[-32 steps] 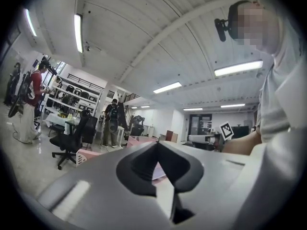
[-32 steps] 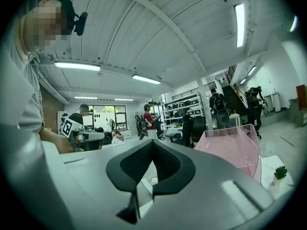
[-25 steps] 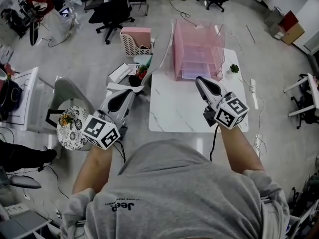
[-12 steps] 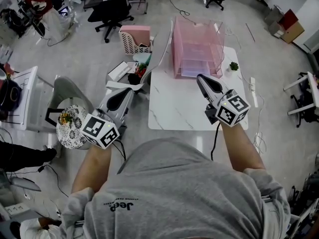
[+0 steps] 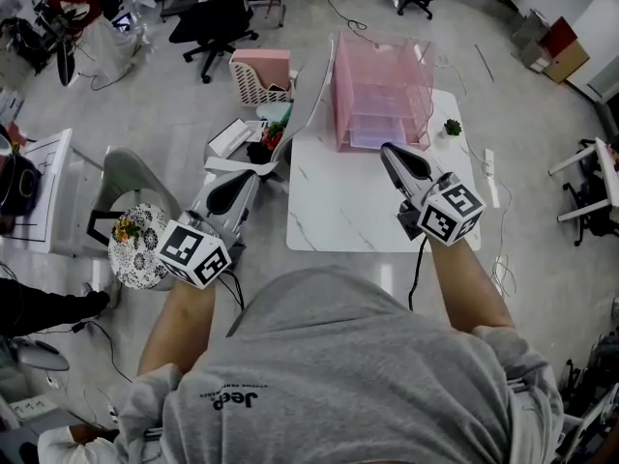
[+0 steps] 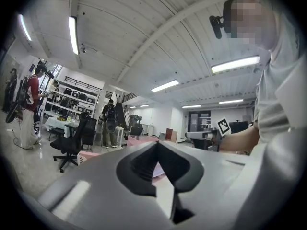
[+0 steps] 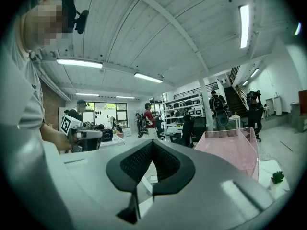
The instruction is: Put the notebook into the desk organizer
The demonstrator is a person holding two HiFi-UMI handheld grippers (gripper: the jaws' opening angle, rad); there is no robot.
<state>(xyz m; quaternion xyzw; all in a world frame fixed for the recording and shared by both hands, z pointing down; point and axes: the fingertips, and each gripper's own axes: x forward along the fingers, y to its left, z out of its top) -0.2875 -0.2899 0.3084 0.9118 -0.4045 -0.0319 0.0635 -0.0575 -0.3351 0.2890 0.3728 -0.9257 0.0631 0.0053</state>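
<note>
Two grippers, both with jaws pressed together, nothing between them. Left gripper (image 5: 253, 174) held off table's left edge, above floor clutter (image 5: 253, 143). Right gripper (image 5: 389, 155) over white table (image 5: 338, 220), tips pointing at pink organizer (image 5: 382, 85), just short of it. Organizer upright at table's far edge, small plant (image 5: 452, 130) just right of it. Notebook not clearly made out; cannot tell whether it lies among clutter.
</note>
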